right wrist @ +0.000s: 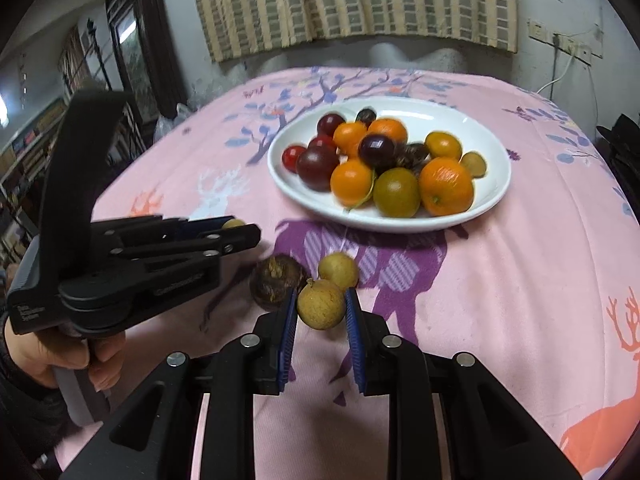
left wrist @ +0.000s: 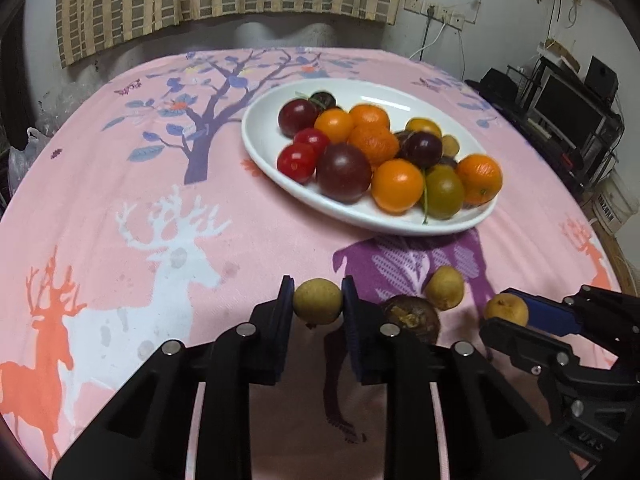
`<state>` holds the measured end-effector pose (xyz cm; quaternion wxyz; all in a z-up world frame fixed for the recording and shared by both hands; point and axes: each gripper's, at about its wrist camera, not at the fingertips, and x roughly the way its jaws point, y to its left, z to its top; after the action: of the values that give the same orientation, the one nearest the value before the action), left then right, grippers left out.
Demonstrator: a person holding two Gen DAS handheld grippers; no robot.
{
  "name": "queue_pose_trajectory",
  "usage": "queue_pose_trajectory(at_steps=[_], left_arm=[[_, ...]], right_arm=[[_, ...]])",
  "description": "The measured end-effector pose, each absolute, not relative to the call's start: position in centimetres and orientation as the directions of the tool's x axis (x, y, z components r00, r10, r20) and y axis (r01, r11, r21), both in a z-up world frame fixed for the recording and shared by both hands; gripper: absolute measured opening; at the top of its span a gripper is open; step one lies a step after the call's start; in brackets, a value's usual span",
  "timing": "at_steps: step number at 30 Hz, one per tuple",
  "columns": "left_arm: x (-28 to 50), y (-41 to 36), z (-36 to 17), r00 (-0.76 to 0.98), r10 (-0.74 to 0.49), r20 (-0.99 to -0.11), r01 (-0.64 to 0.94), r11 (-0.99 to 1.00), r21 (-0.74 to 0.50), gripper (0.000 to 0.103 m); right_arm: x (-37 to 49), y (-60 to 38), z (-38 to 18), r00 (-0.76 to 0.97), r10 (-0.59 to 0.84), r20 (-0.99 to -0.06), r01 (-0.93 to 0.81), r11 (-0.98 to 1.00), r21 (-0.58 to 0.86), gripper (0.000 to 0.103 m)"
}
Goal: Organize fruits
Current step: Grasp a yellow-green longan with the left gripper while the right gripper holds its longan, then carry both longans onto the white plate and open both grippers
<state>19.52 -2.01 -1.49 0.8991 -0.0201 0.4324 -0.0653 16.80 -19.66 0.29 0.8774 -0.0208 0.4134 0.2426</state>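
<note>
each of your grippers has a small tan longan pinched at the very tips of its fingers, and that is where the trouble could start. the left gripper (left wrist: pixel 318 302) is closed on one longan (left wrist: pixel 318 301), held just above the pink cloth (left wrist: pixel 120 184) near the table's front edge. the right gripper (right wrist: pixel 321 306) is clamped on a second longan (right wrist: pixel 321 305), also low over the cloth. both fruits are round and smooth and sit at the far end of the pads with little finger past them, so a quick swing or a slight easing of the squeeze could probably let one squirt out and roll. squeeze too hard instead and the thin shell may crack.

just beside the right gripper's fruit lie a third loose longan (right wrist: pixel 338 271) and a dark, rough-skinned fruit (right wrist: pixel 276 282) with a broken top. they are close enough that a low lift or a sideways drift of your fingers might knock them, and the dark one could smear the cloth.

further out, the white plate (right wrist: pixel 492 184) is already heaped with tomatoes and oranges (right wrist: pixel 446 186). i'd judge the free room to be along its far and right rim; drop a longan onto the pile and it may bounce off or push another fruit over the shallow edge.

your two grippers are also working close together, so crossing paths on the way to the plate risks a collision.
</note>
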Motion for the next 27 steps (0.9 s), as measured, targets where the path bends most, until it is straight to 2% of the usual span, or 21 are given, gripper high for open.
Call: queue_pose_trajectory(at_steps=[9,15,23,24,25,26,27], left_arm=[[21.7,-2.5,2.3,0.663,-0.144,-0.734,0.121,0.989,-0.084,0.023],[25.4,-3.1,3.9,0.689,-0.146,-0.710,0.115,0.989,-0.092,0.023],[29.8,-3.8,2.8,0.679,-0.097,-0.727,0.059,0.995,-0.078,0.025],[29.9,-3.8,2.6,0.681,-0.089,-0.727,0.048,0.996,-0.077,0.030],[29.9,-3.8,2.5,0.685,-0.073,-0.725,0.031,0.997,-0.071,0.050],[29.7,-3.6,2.5,0.697,-0.054,-0.715,0.010,0.998,-0.066,0.066],[29.1,-3.5,2.7,0.723,-0.039,-0.690,-0.009,0.998,-0.065,0.070]], right_arm=[[18.3,-21.8,4.3,0.670,0.424,-0.610,-0.370,0.903,0.221,0.024],[24.0,-22.1,5.3,0.677,0.413,-0.609,-0.328,0.910,0.253,0.024],[29.8,-22.3,2.8,0.660,0.374,-0.652,-0.228,0.926,0.301,0.027],[30.1,-22.6,2.5,0.660,0.376,-0.650,-0.211,0.924,0.321,0.040],[30.2,-22.9,2.4,0.669,0.367,-0.646,-0.195,0.926,0.324,0.046],[30.0,-23.1,2.4,0.681,0.353,-0.642,-0.184,0.931,0.317,0.046],[29.8,-23.3,2.4,0.689,0.343,-0.639,-0.178,0.934,0.309,0.046]])
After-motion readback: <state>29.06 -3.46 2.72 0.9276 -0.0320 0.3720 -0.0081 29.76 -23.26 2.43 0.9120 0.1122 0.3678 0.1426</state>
